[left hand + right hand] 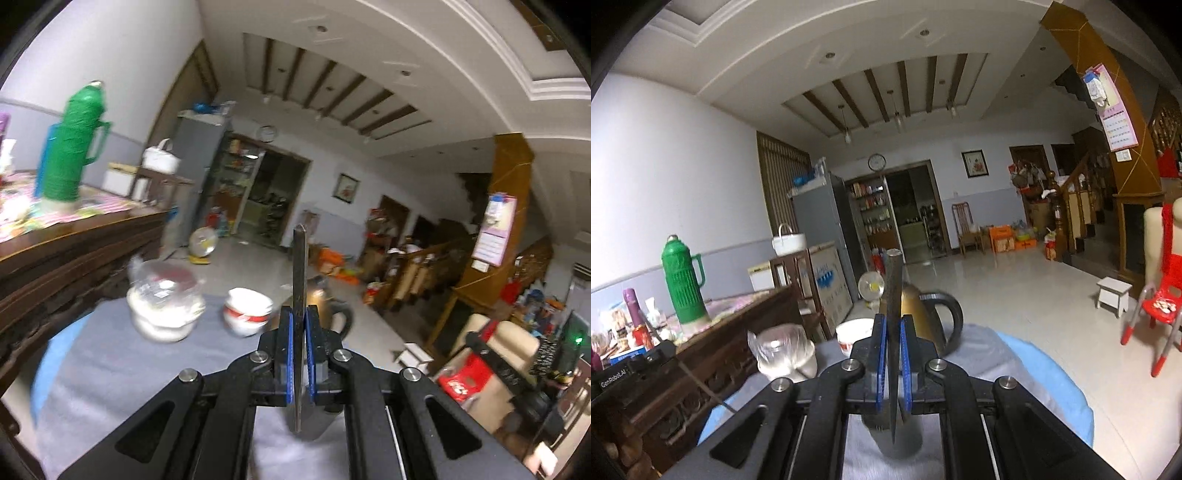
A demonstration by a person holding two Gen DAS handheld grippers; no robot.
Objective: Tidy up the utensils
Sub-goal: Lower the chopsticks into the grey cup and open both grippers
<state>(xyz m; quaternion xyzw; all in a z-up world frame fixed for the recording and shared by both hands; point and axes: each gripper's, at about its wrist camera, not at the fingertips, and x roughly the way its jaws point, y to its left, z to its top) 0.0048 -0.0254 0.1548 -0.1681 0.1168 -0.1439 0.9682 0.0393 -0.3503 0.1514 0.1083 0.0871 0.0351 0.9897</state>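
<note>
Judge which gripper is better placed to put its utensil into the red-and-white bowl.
Left, probably: the bowl lies in plain sight just beside the left gripper and its utensil; the right gripper partly hides it.

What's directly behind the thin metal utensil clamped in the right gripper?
Behind the thin dark metal utensil in the right gripper stands a gold kettle with a black handle on the grey cloth-covered table. The utensil and jaws hide the kettle's left side and base.
</note>
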